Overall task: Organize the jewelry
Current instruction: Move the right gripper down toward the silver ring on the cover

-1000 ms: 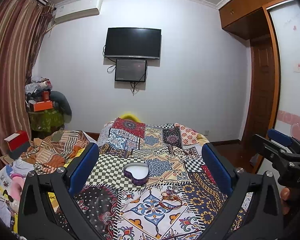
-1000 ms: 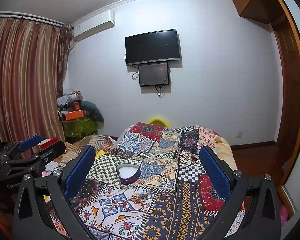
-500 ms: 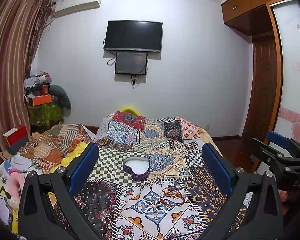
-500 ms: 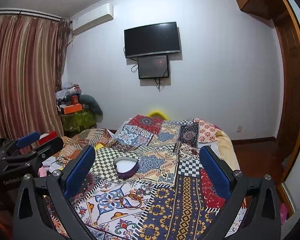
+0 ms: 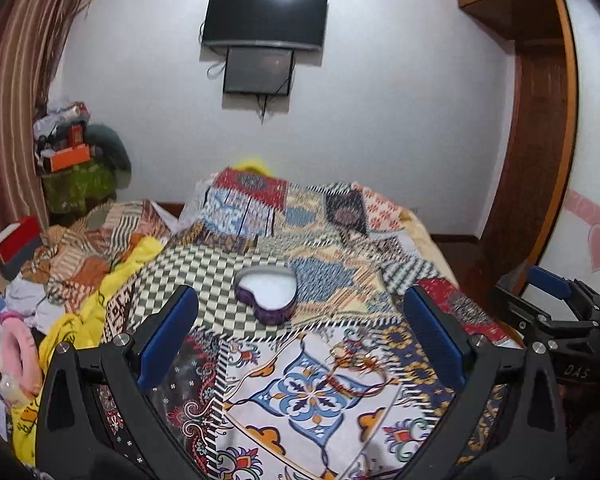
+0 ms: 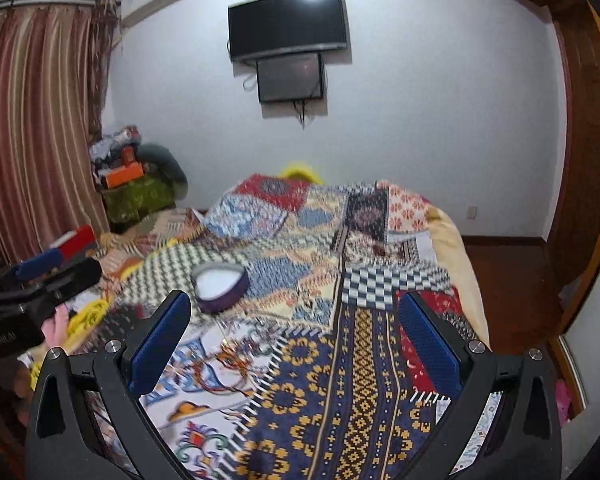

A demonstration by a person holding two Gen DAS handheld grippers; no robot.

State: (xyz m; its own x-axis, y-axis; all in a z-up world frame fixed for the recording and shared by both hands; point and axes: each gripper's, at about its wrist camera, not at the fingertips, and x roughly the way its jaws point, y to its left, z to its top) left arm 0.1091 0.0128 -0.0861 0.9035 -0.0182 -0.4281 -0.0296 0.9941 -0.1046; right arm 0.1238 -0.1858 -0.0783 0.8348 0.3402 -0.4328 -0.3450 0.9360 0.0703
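Observation:
A purple heart-shaped box with a white inside sits open on the patterned bedspread; it also shows in the right wrist view. Thin red and gold jewelry lies on the cloth in front of the box, seen also in the right wrist view. My left gripper is open and empty, held above the cloth with the jewelry between its fingers. My right gripper is open and empty, to the right of the box and the jewelry.
A heap of striped and yellow clothes lies left of the bedspread. A red box and a cluttered green stand are at the far left. A wooden door is on the right. A TV hangs on the far wall.
Both grippers have tilted down and moved forward toward the bed, so the heart box and the jewelry appear larger and closer. Both stay open.

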